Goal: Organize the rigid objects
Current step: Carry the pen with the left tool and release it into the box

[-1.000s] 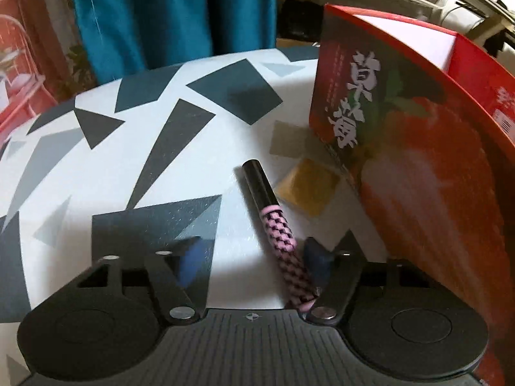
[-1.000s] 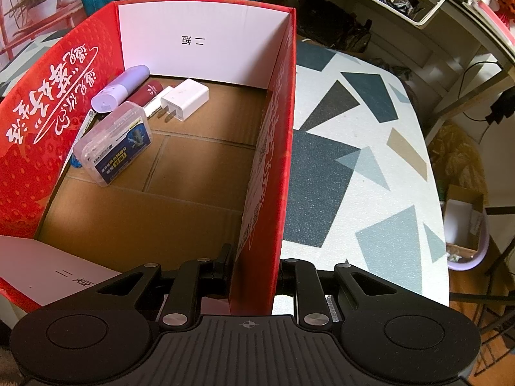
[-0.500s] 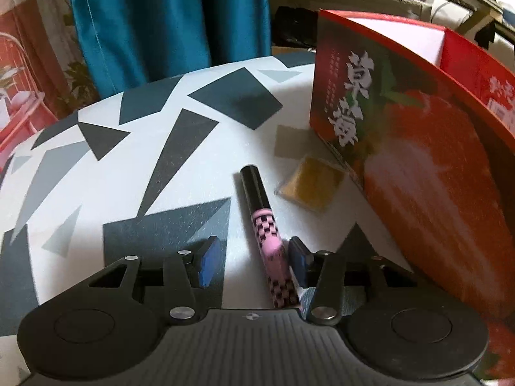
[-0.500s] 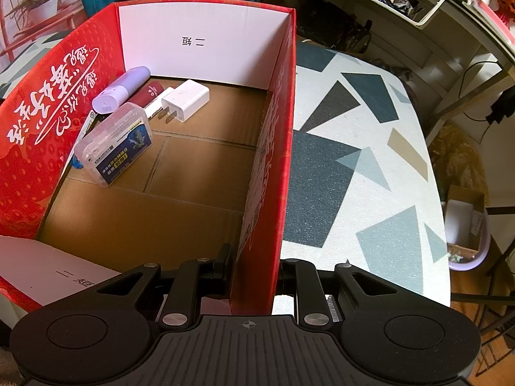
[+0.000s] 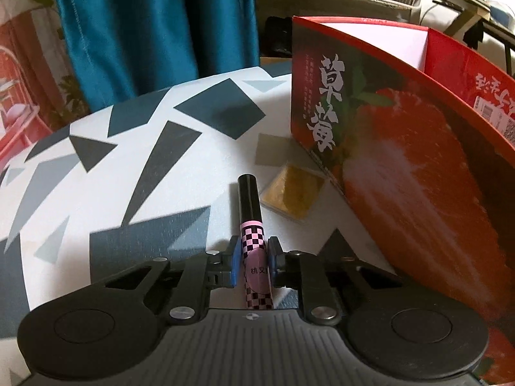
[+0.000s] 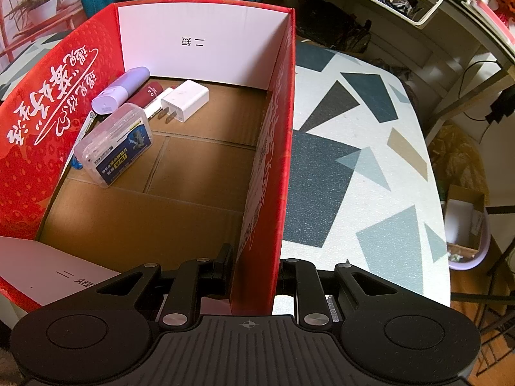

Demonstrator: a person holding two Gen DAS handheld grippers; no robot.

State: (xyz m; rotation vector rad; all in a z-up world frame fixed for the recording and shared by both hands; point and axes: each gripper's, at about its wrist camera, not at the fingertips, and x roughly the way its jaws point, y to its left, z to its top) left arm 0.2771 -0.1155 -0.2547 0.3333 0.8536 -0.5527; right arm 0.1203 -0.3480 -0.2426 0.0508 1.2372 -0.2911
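Note:
A pink-and-black checkered pen [image 5: 249, 207] with a black cap lies on the patterned table. My left gripper [image 5: 252, 254] is over its rear half, jaws closing, both blue pads pressing its barrel. To the right stands the red strawberry box [image 5: 402, 167]. In the right wrist view my right gripper [image 6: 256, 273] is shut on the box's right wall [image 6: 272, 160], one finger inside and one outside. Inside the box lie a purple tube [image 6: 120, 90], a dark red tube [image 6: 146, 95], a white charger [image 6: 185, 99] and a clear plastic case [image 6: 114, 148].
A flat yellow square packet [image 5: 291, 196] lies on the table [image 5: 128, 148] between the pen and the box. A teal curtain [image 5: 154, 32] hangs behind the table. Shelves and a purple bin [image 6: 470, 234] stand off the table's right edge.
The left gripper's jaws went from wide apart to pressed on the pen, which turned from slanted to in line with the fingers. The right gripper and box stayed still.

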